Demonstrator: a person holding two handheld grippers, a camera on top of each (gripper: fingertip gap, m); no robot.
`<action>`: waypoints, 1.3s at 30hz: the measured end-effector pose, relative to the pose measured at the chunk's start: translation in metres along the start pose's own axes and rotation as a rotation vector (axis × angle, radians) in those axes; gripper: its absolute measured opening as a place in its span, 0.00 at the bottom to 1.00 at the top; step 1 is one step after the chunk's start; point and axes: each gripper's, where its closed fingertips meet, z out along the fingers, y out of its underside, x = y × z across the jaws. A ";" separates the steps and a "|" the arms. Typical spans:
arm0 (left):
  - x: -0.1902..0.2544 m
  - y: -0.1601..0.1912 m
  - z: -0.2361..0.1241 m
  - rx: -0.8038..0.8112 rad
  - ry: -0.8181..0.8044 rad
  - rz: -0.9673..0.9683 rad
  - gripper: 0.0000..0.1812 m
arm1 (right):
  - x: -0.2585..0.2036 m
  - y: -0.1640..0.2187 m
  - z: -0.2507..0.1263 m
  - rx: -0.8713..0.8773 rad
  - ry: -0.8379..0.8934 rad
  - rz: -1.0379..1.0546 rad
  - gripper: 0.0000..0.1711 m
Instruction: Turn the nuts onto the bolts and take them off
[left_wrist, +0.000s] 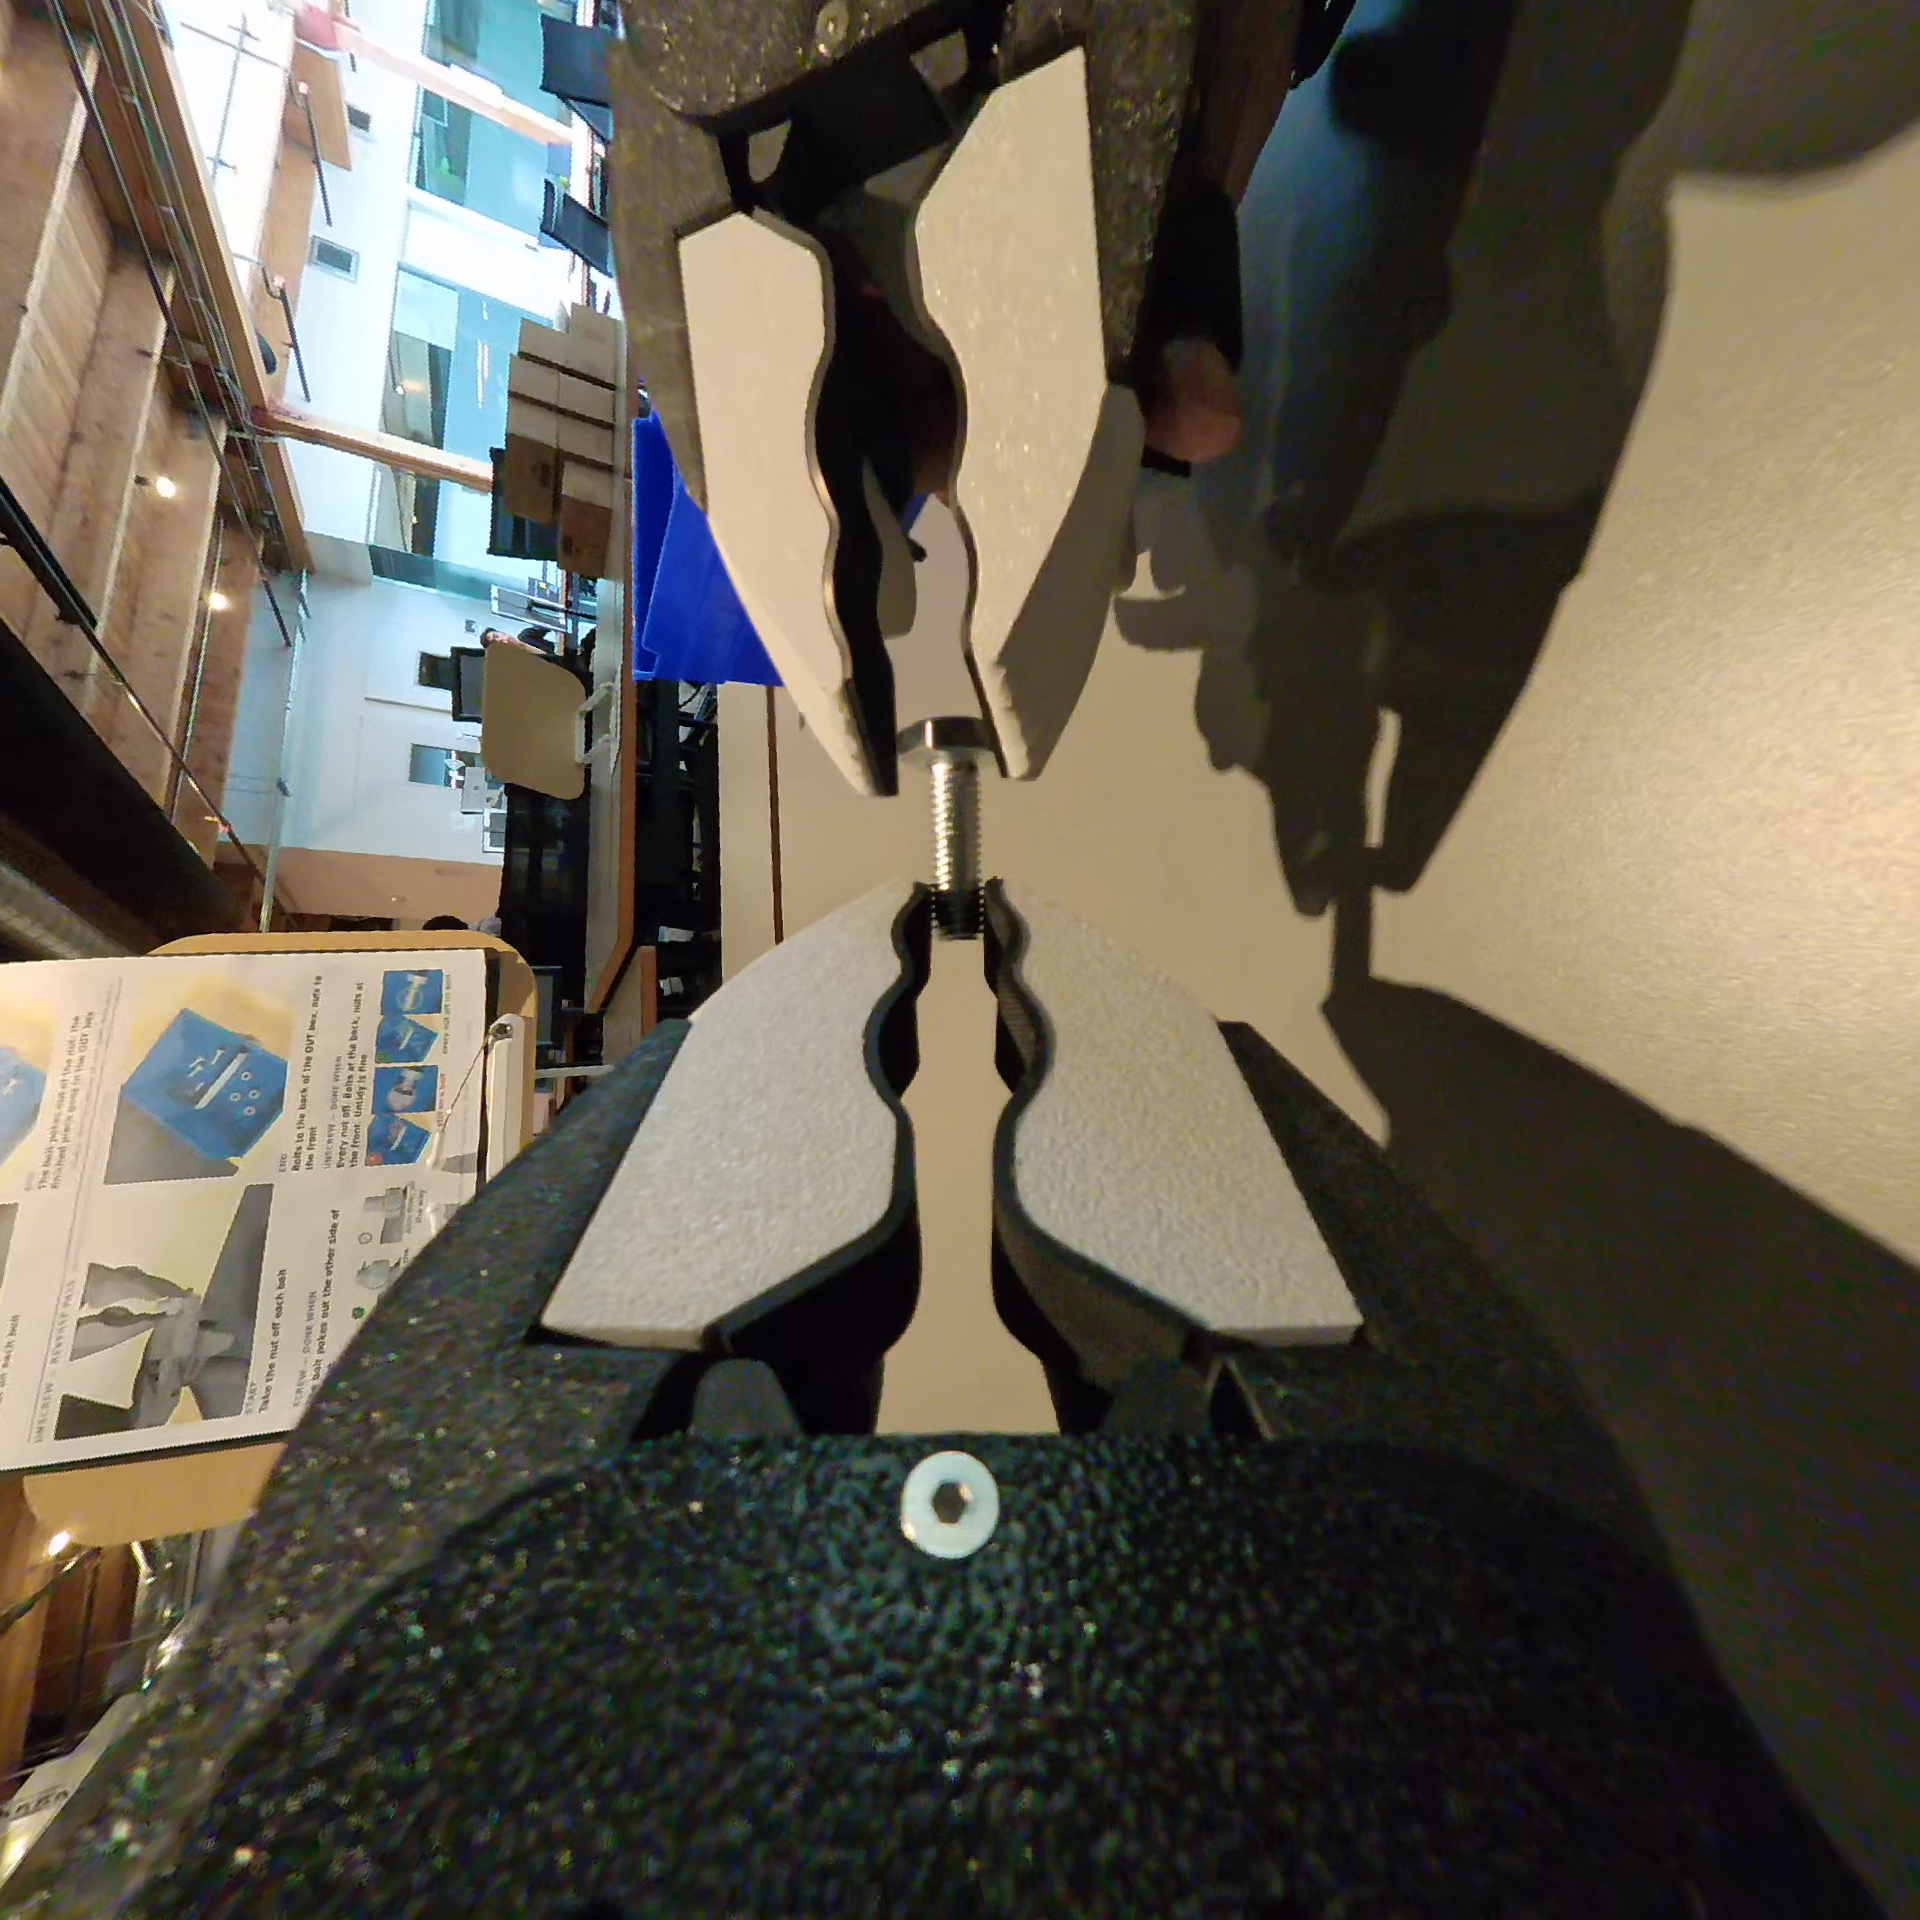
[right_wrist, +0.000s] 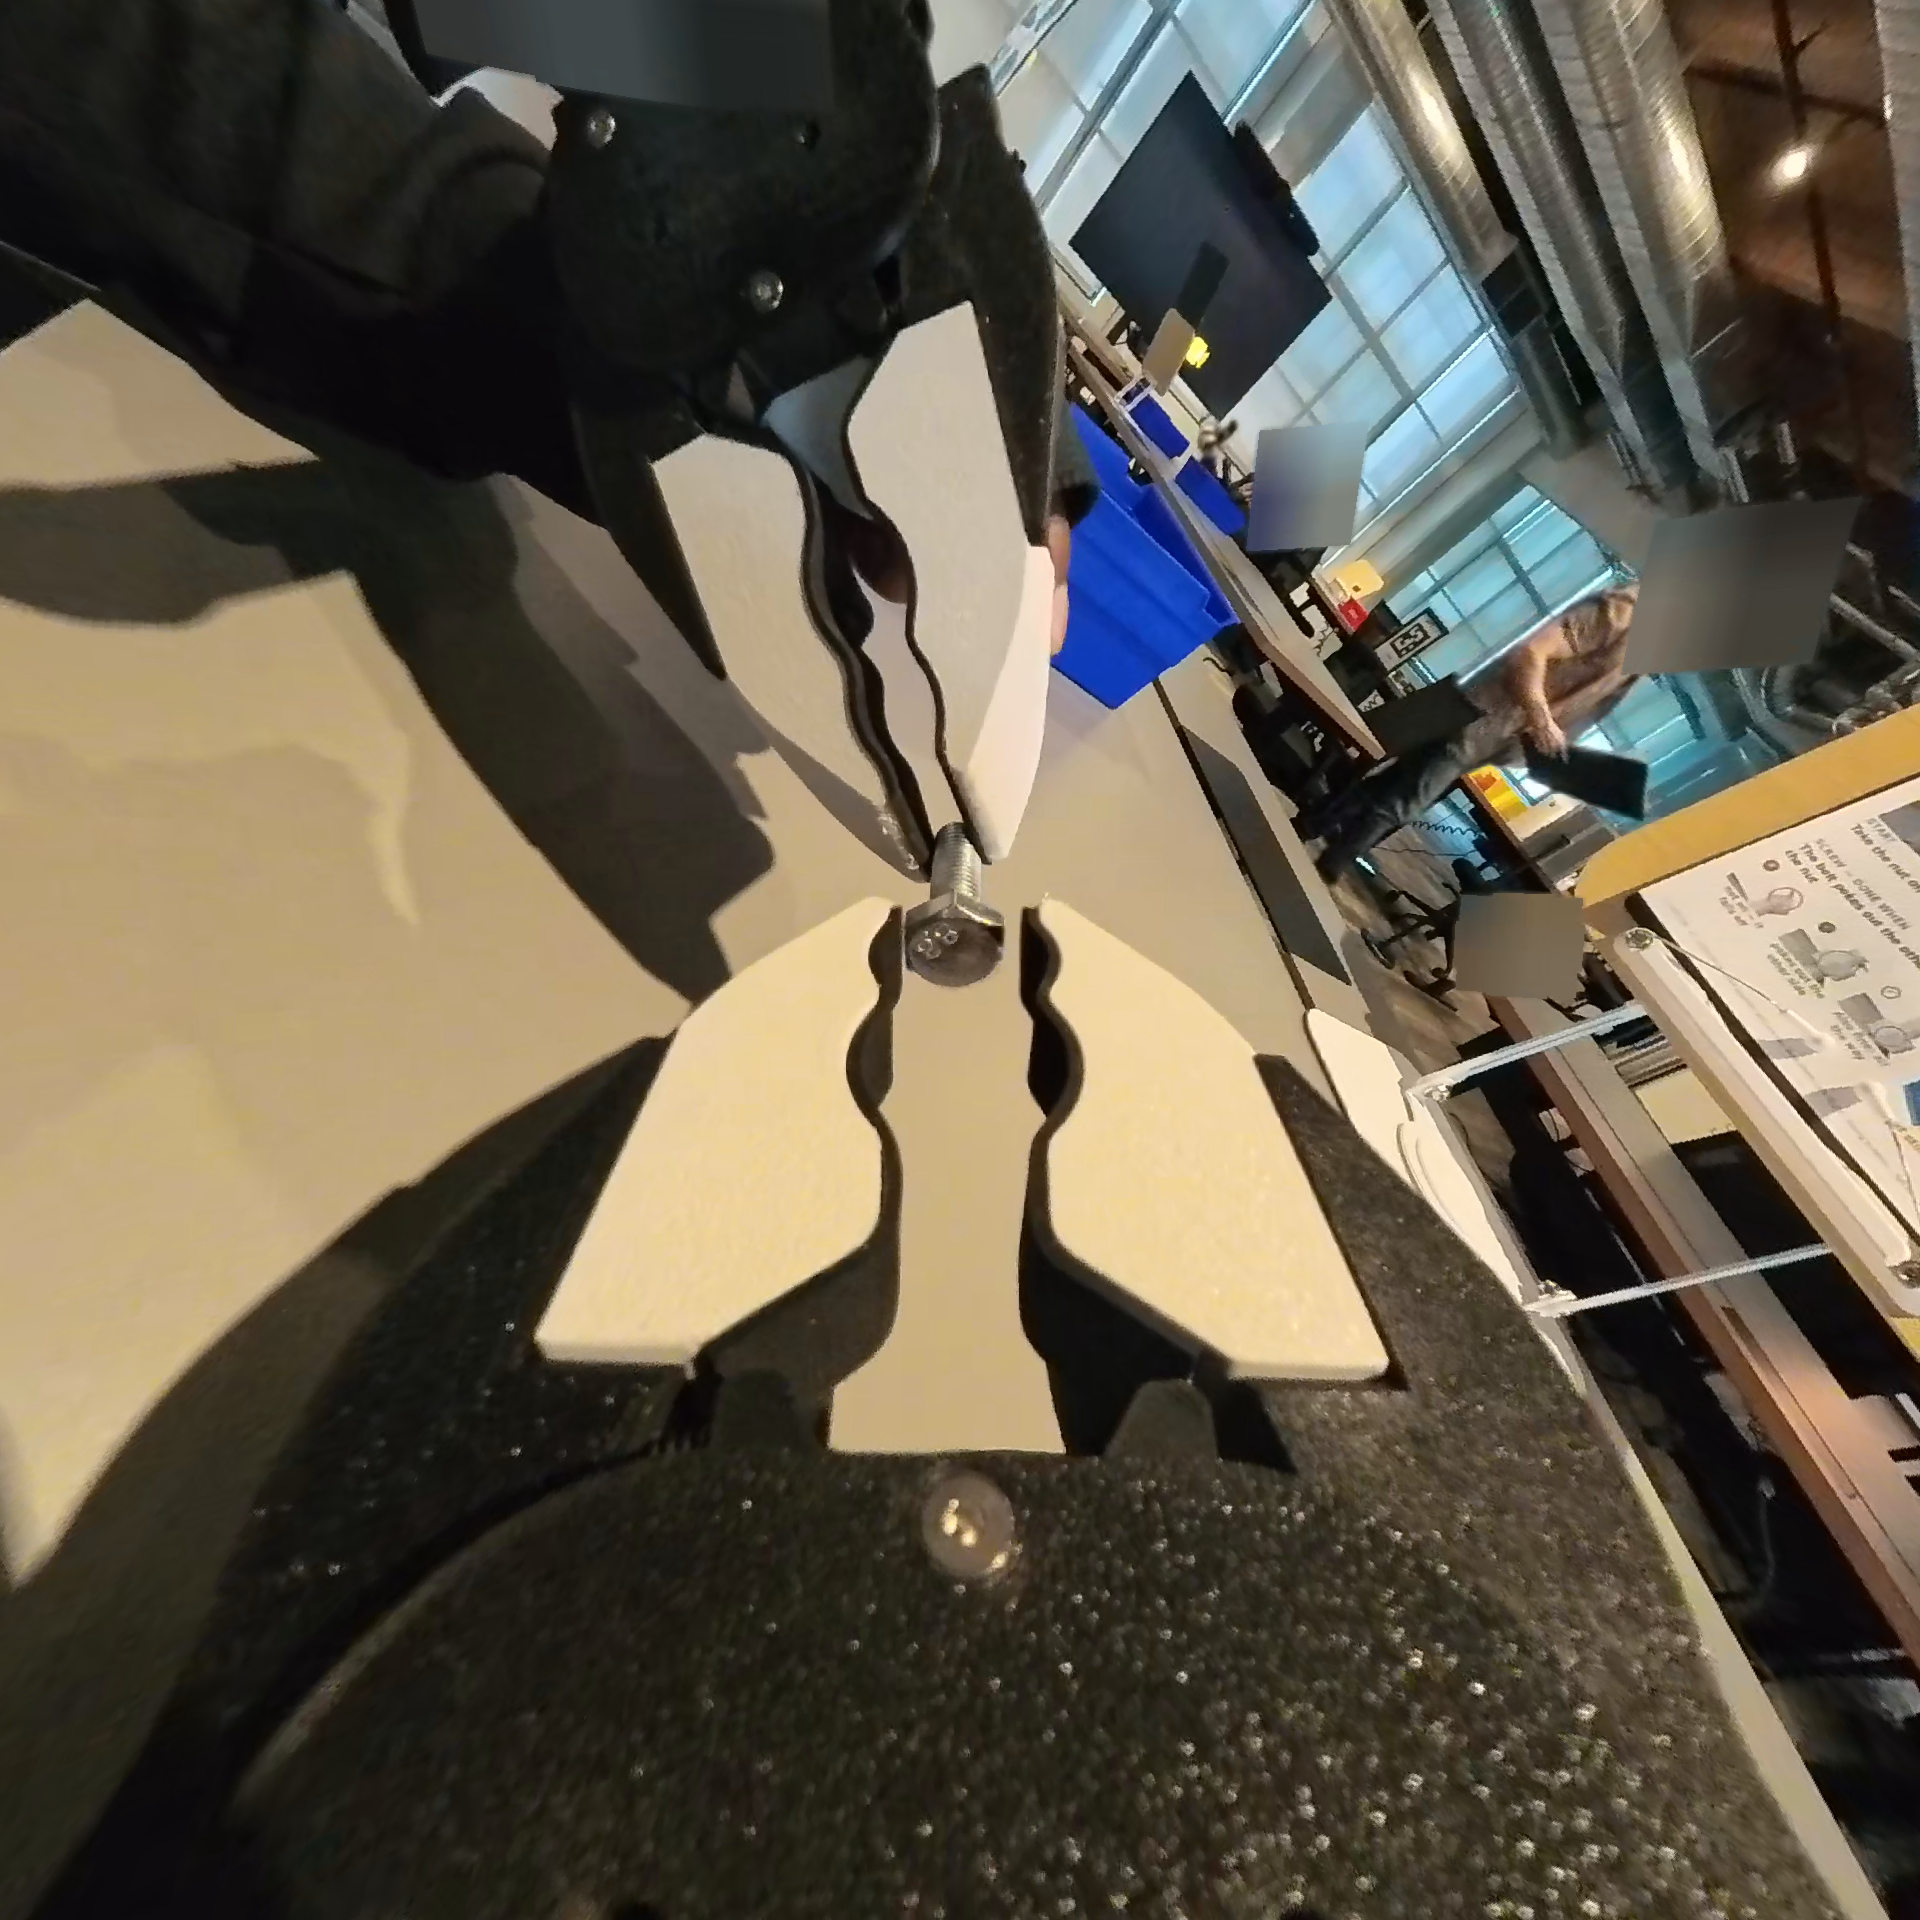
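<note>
A silver hex-head steel bolt (left_wrist: 948, 821) hangs in the air between the two grippers, above the pale tabletop (left_wrist: 1714, 727). The left gripper (left_wrist: 954, 914) is clenched on the threaded end of the bolt, its white-padded fingertips (left_wrist: 862, 935) pinching the tip of the thread. The right gripper (right_wrist: 961, 940) reaches around the hexagonal head from the other side; in the left wrist view its fingertips seem to touch the head, while its own view shows a gap on one side, so whether it truly clamps I cannot tell. No nut is visible anywhere on the bare thread, and none lies in sight on the table, so this bolt looks either freshly stripped of its nut or not yet fitted with one; which of the two cannot be judged here. Blue plastic bins (right_wrist: 1122, 592) stand at the far table edge, and a printed instruction sheet (left_wrist: 208, 1195) leans nearby.
</note>
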 end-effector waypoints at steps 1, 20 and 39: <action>0.000 0.000 0.000 0.002 0.001 0.000 0.05 | 0.000 0.000 0.000 0.000 -0.001 -0.001 0.13; 0.001 -0.002 0.001 0.018 0.014 -0.016 0.05 | -0.003 0.000 0.000 -0.001 -0.019 -0.004 0.11; 0.006 0.007 0.006 0.054 0.067 -0.105 0.10 | -0.002 0.007 0.004 -0.078 -0.013 -0.004 0.10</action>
